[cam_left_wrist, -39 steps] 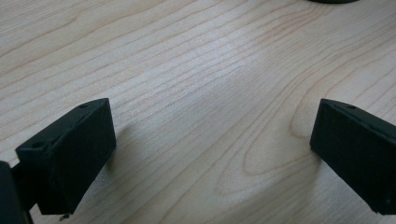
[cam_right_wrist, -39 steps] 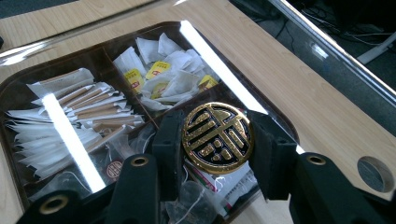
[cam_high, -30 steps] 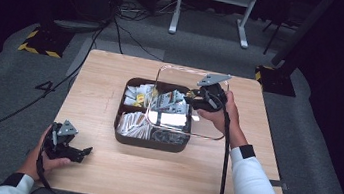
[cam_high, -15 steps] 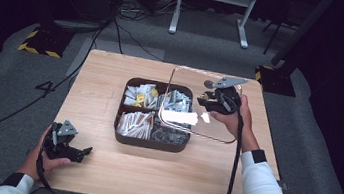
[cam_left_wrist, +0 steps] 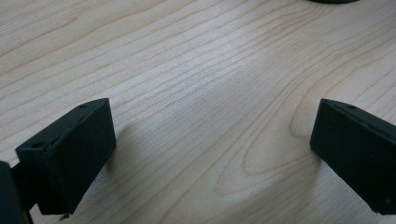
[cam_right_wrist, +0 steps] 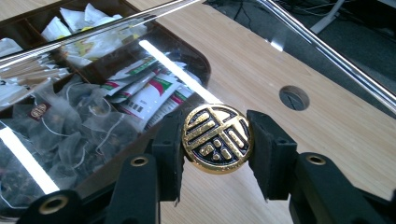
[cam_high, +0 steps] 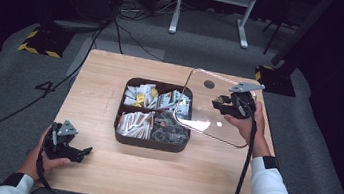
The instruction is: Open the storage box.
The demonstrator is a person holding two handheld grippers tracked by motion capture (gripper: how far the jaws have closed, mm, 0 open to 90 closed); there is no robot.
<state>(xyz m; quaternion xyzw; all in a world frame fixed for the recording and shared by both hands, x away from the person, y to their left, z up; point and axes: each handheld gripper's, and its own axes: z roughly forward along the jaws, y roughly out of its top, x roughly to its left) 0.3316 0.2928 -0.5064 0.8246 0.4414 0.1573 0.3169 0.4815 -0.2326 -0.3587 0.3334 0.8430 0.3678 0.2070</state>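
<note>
The box [cam_high: 151, 142] sits mid-worktop [cam_high: 111, 84], sachets in its compartments. The lid [cam_high: 212, 117] hangs tilted over its right edge, its knob [cam_right_wrist: 217, 138] between the right hand-held gripper's [cam_high: 220, 103] jaws. The left hand-held gripper [cam_high: 77, 151] rests near the front-left corner.

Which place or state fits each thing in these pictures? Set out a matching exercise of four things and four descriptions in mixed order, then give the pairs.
Things:
1. clear lid
2. gold knob
3. left hand-held gripper
4. brown tray

Descriptions:
A. jaws open, low over bare wood
B. divided into compartments with tea bags and packets
C. lifted, partly over the tray's right side
D. clamped between two black jaws

Pairs: 1-C, 2-D, 3-A, 4-B
</note>
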